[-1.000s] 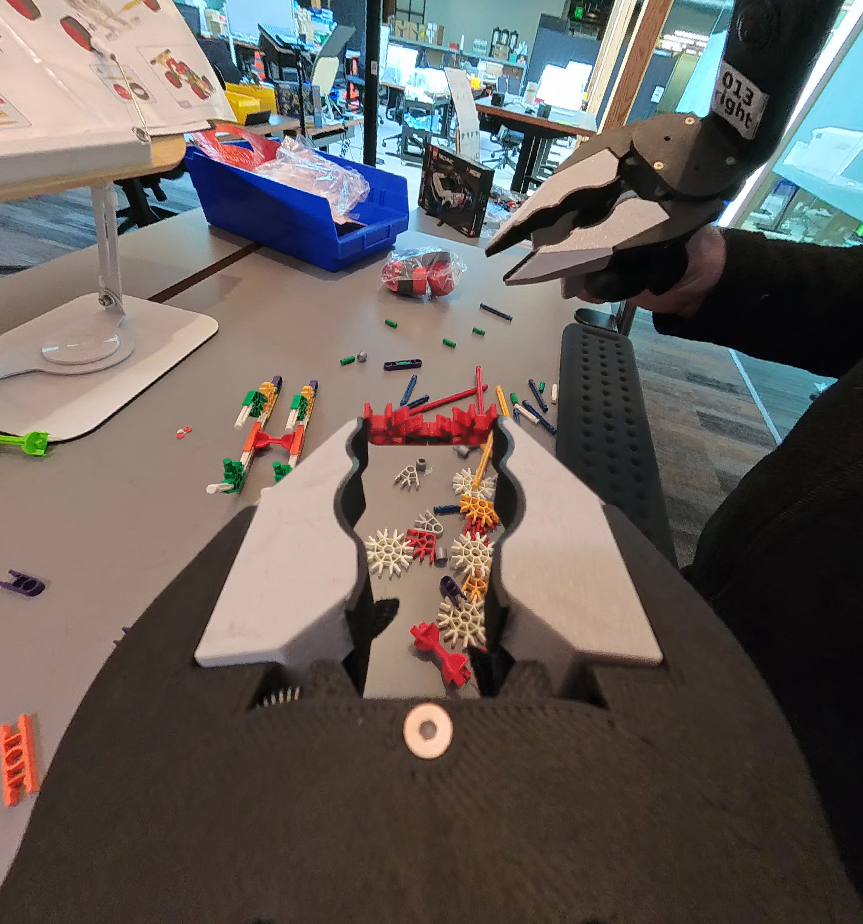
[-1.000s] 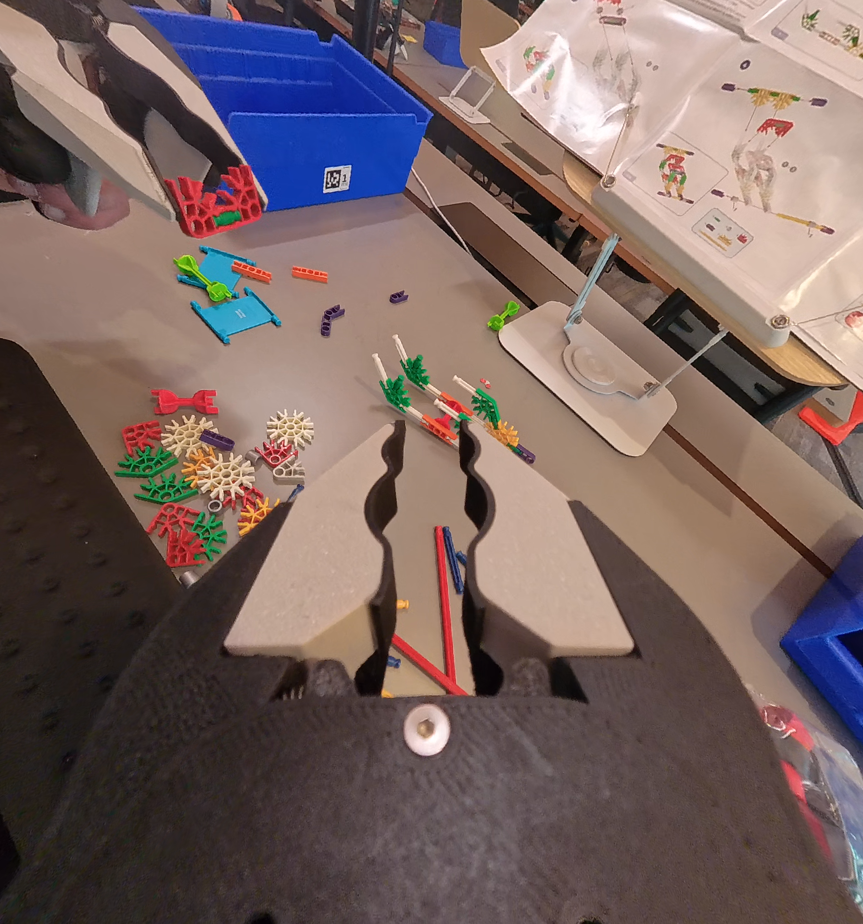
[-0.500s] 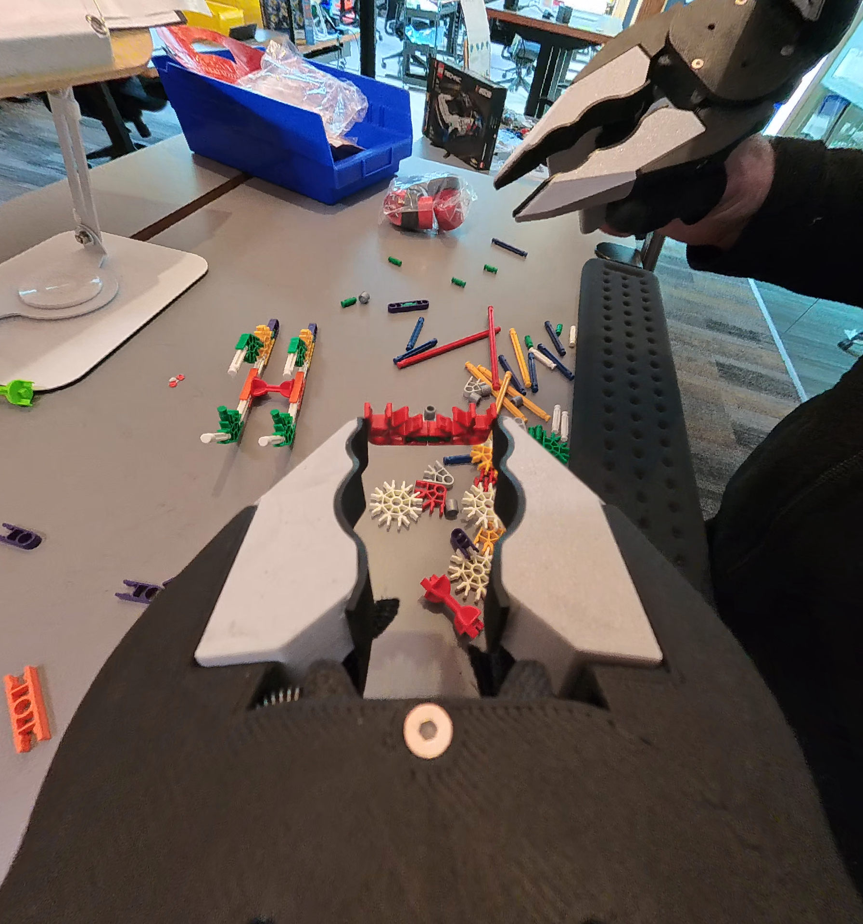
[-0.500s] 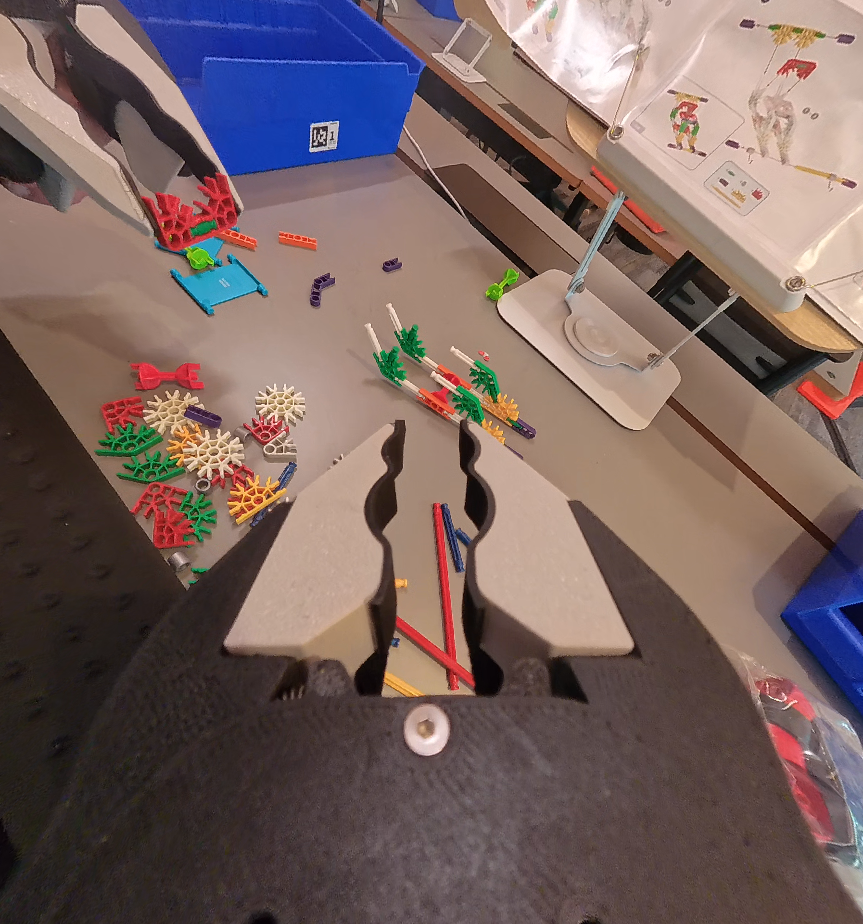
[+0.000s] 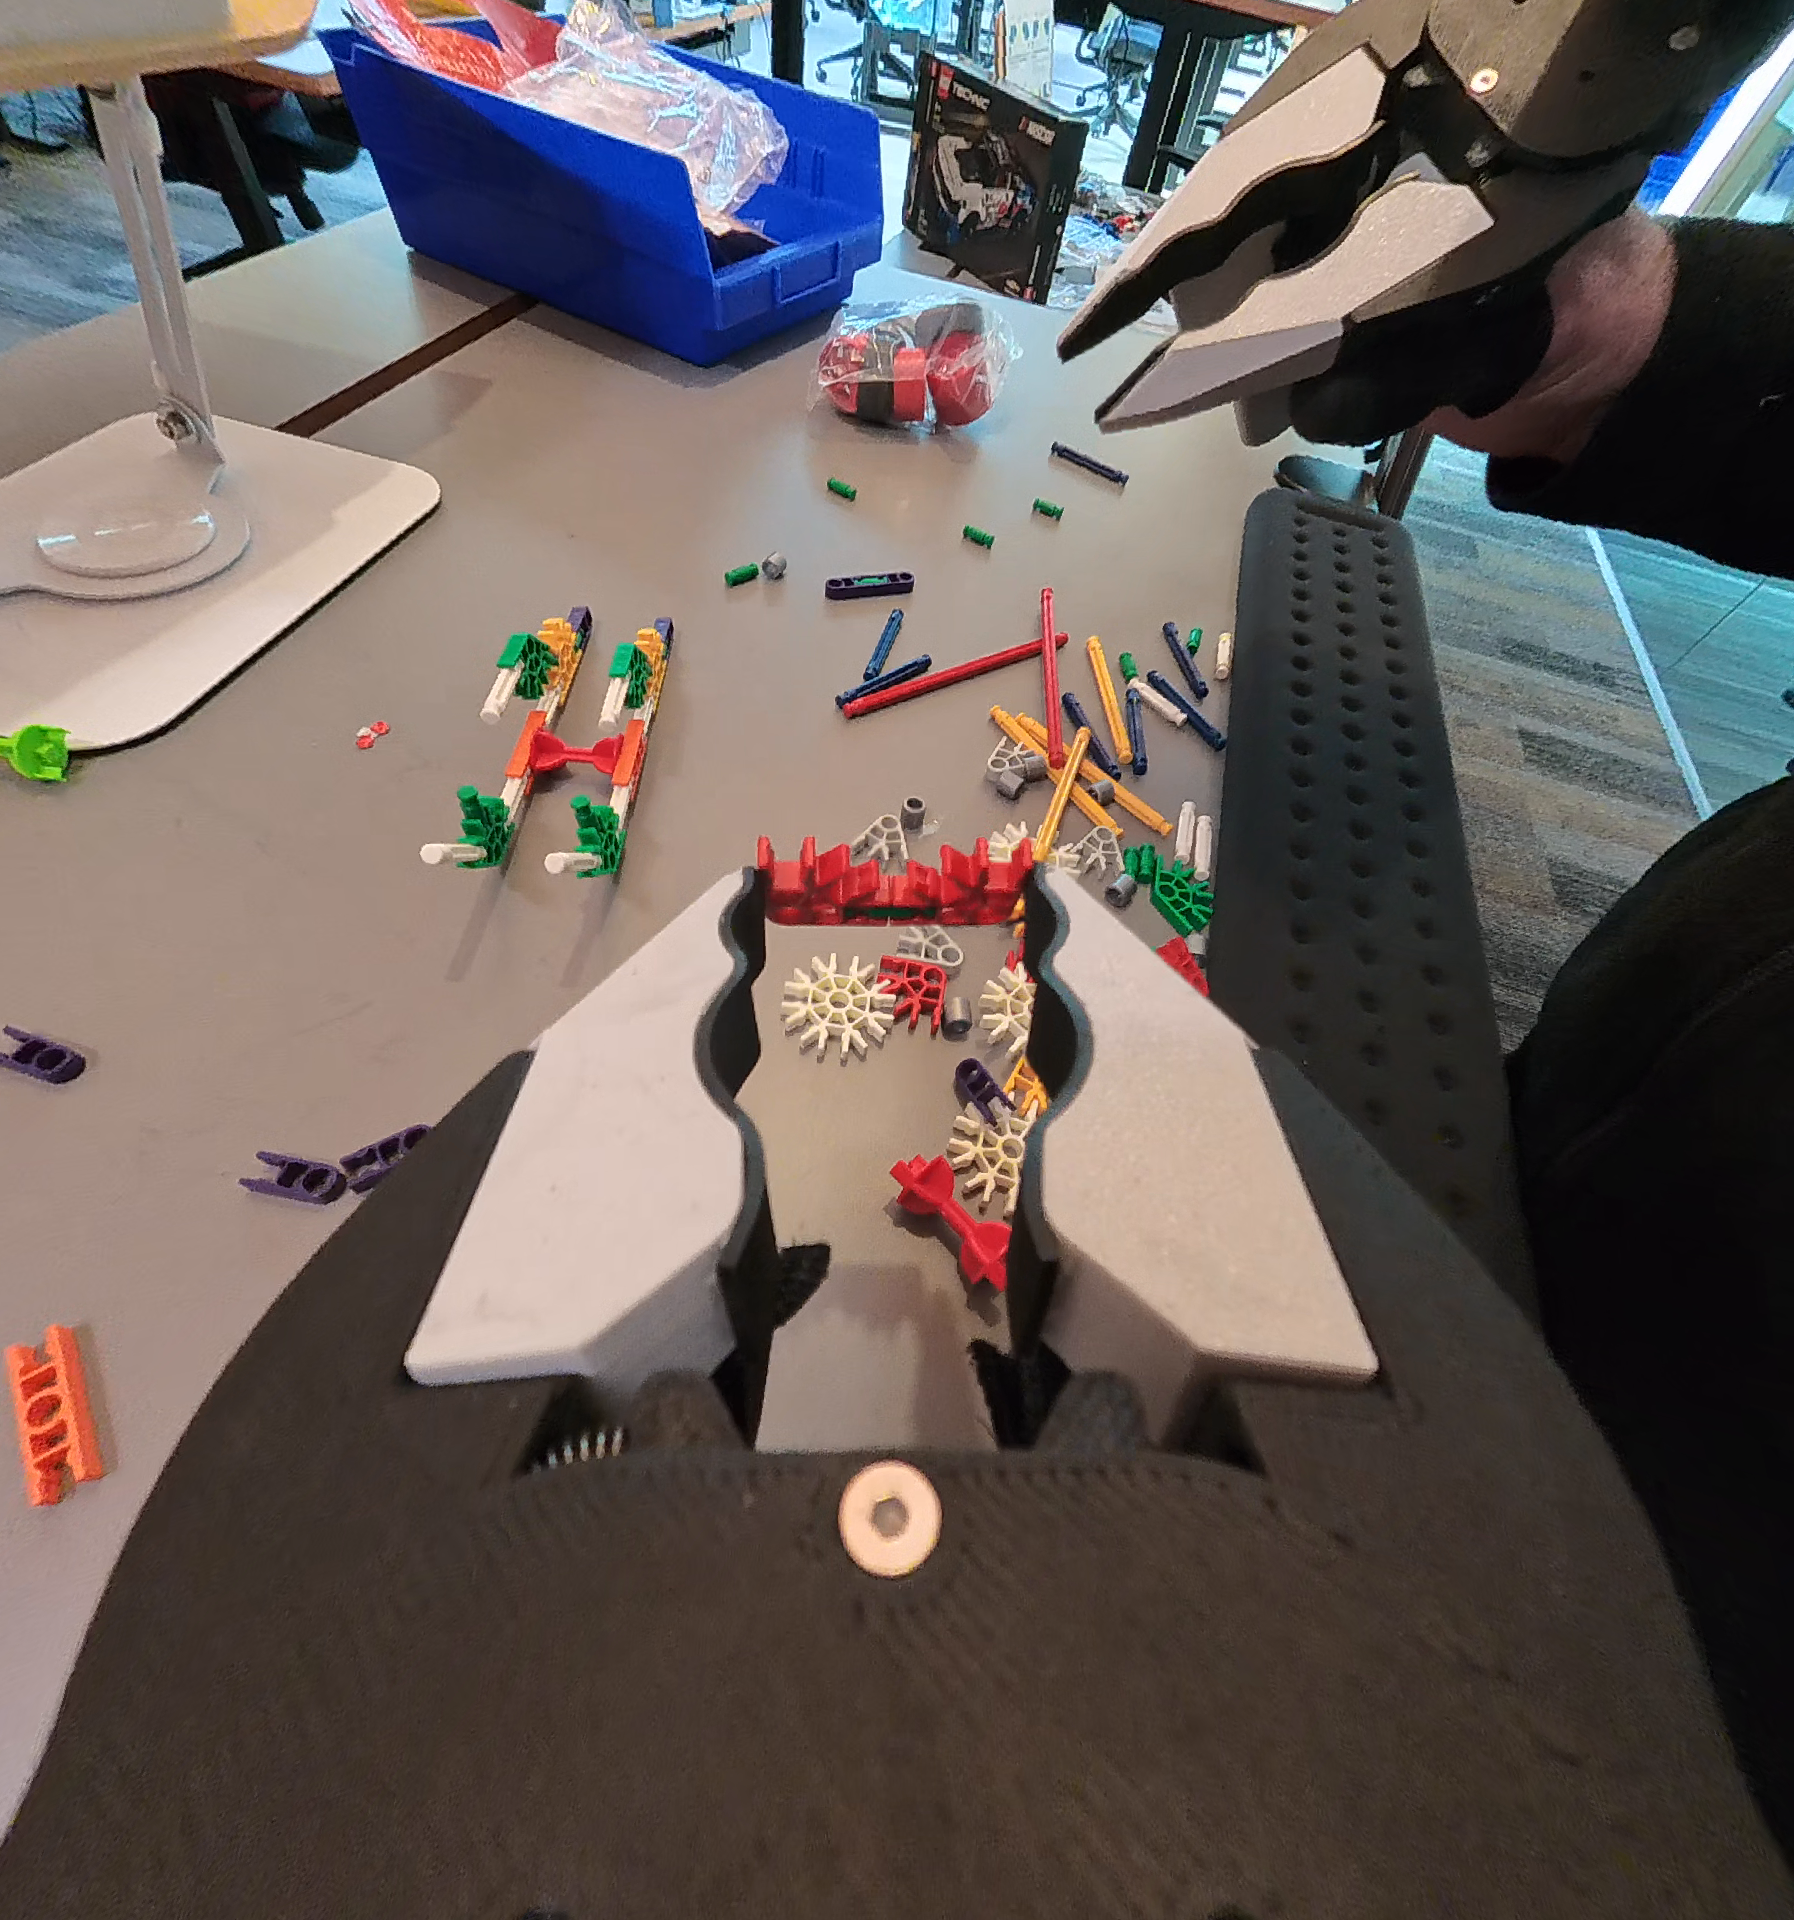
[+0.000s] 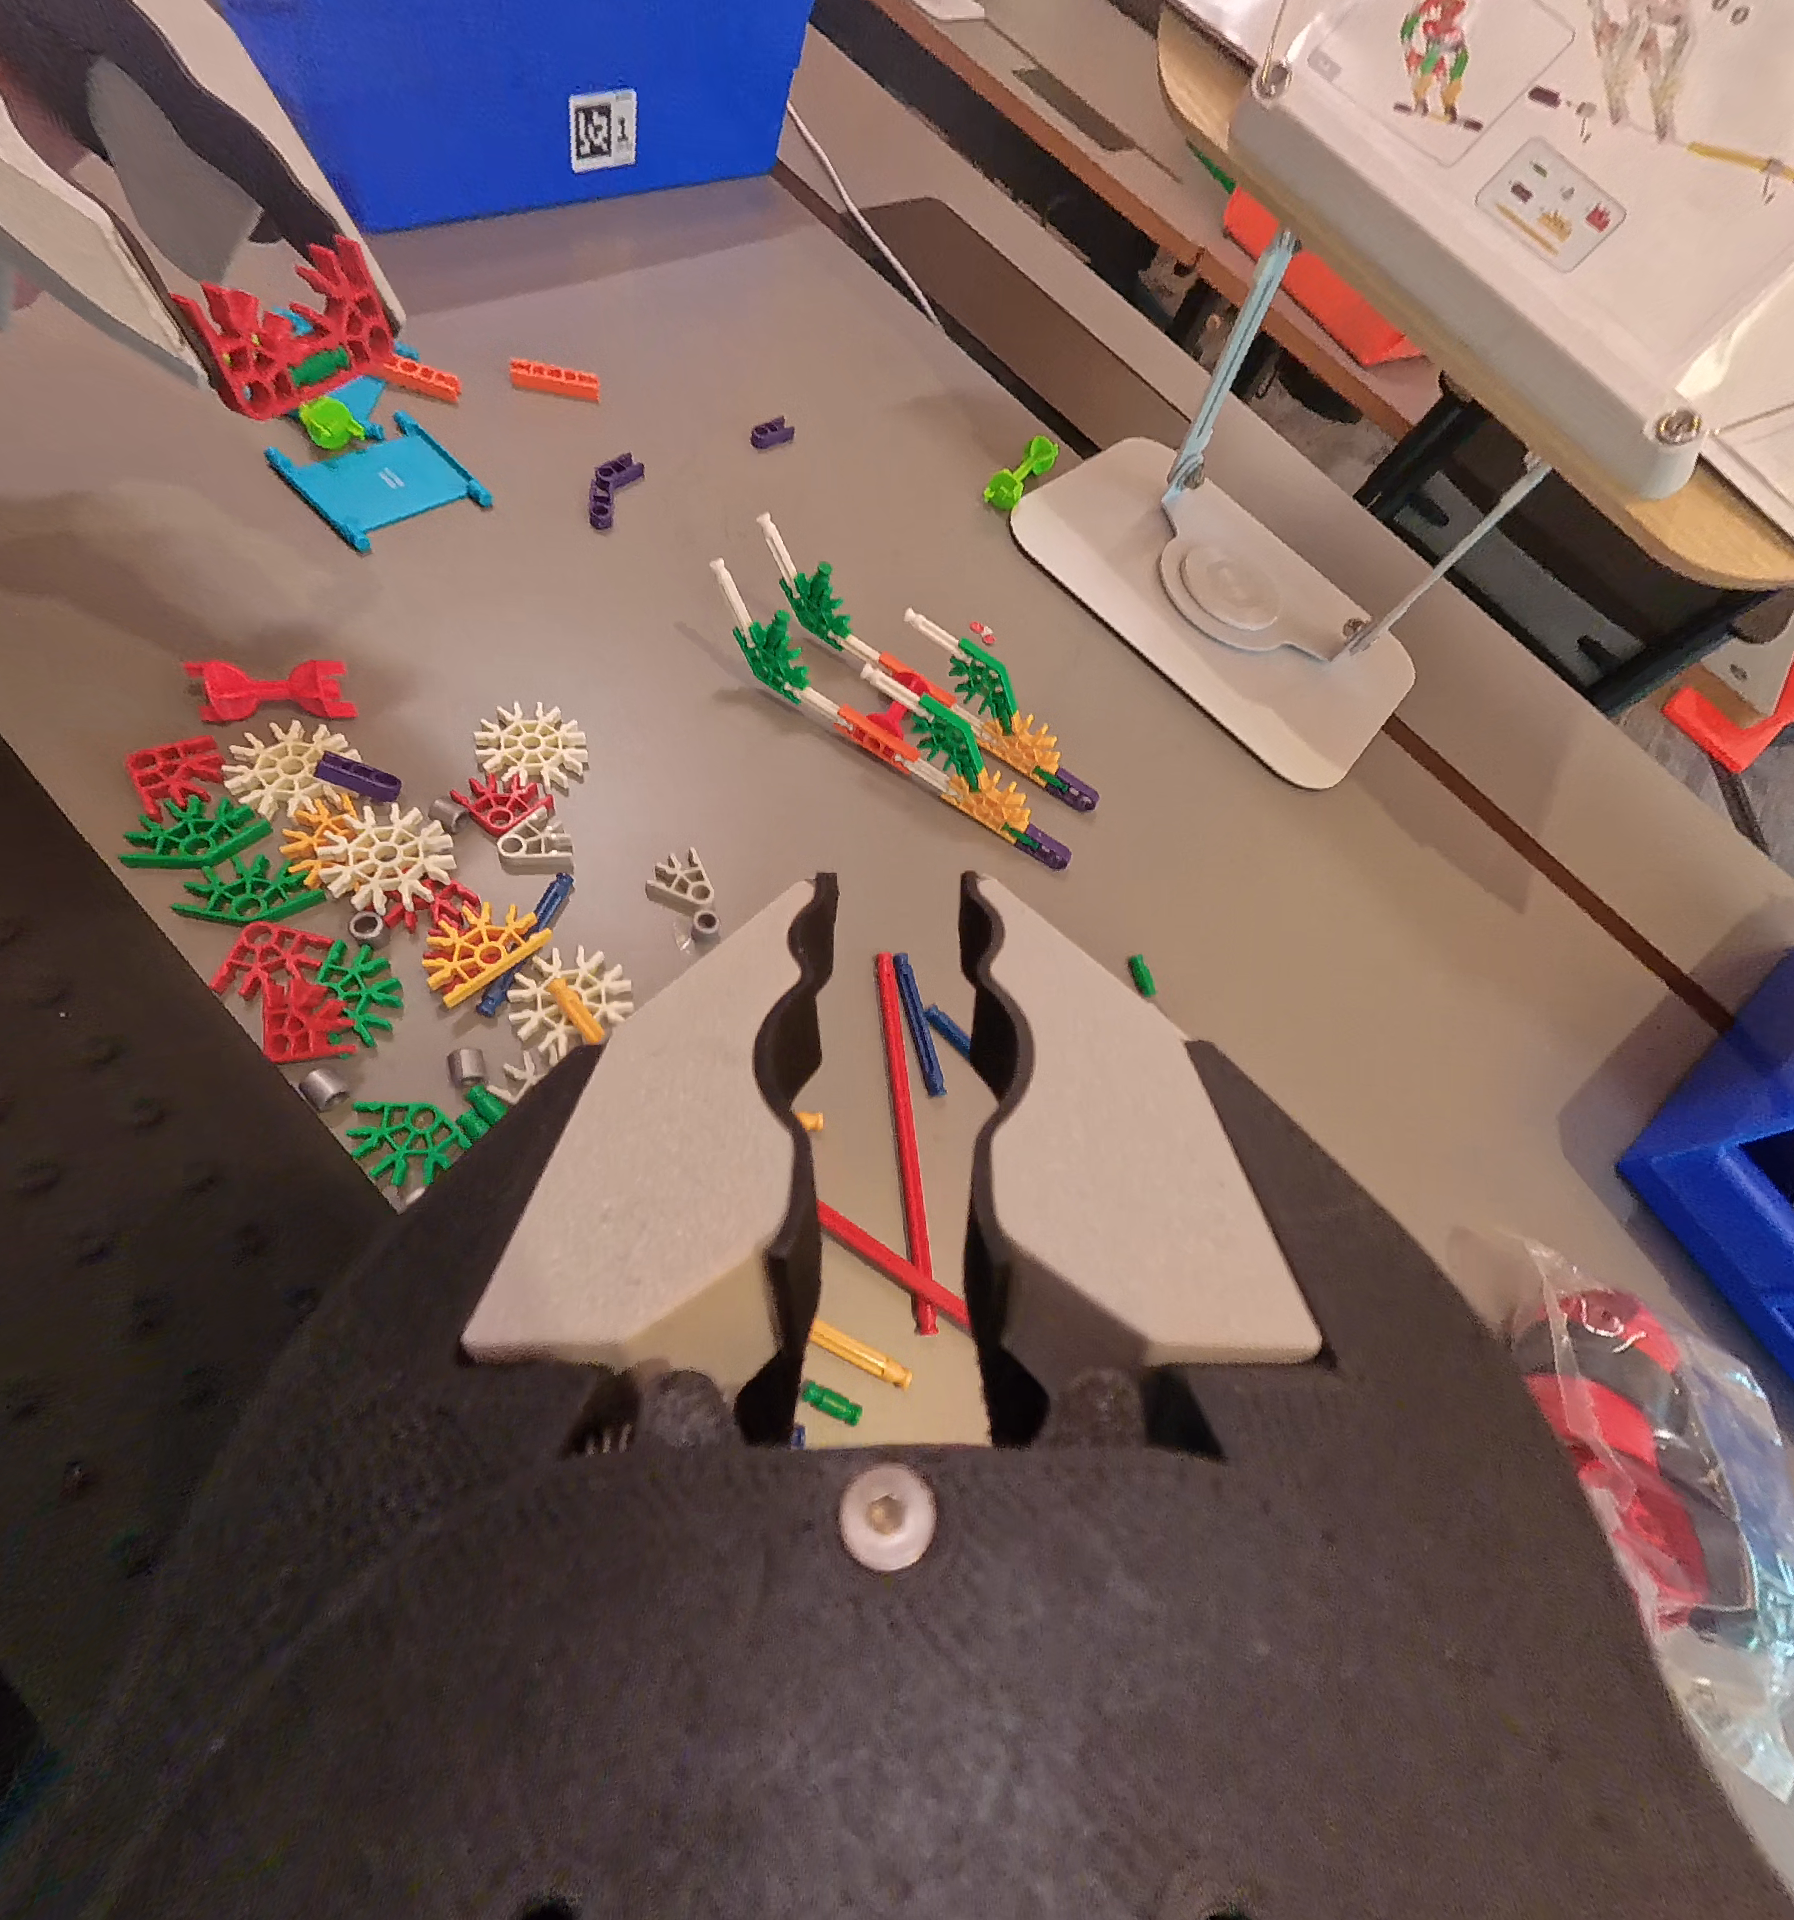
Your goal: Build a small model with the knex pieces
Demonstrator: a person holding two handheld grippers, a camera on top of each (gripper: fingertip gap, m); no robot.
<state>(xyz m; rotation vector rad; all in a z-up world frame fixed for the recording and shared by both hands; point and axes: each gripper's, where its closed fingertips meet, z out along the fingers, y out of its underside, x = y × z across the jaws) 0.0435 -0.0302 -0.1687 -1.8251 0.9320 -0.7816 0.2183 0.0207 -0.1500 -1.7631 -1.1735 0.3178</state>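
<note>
Pinching a red connector assembly [image 5: 893, 888] at its fingertips, the left gripper [image 5: 895, 894] hangs above the grey table [image 5: 249, 935].
Right gripper [image 6: 898, 883] empty, jaws apart, over red rods [image 6: 903, 1143]; perhaps a green piece inside the assembly; white snowflake connectors [image 6: 384, 852] lie nearby.

Red connector piece [image 5: 893, 888], blue bin [image 5: 602, 208], grey table [image 5: 249, 935], white snowflake connector [image 5: 836, 1006]

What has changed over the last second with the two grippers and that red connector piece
The left gripper, shut on the red plastic connector assembly, has carried it nearer the person, over the pile of snowflake connectors. The right gripper has dropped closer to the long red rod, open and empty. The loose pieces on the grey table stayed put.
</note>
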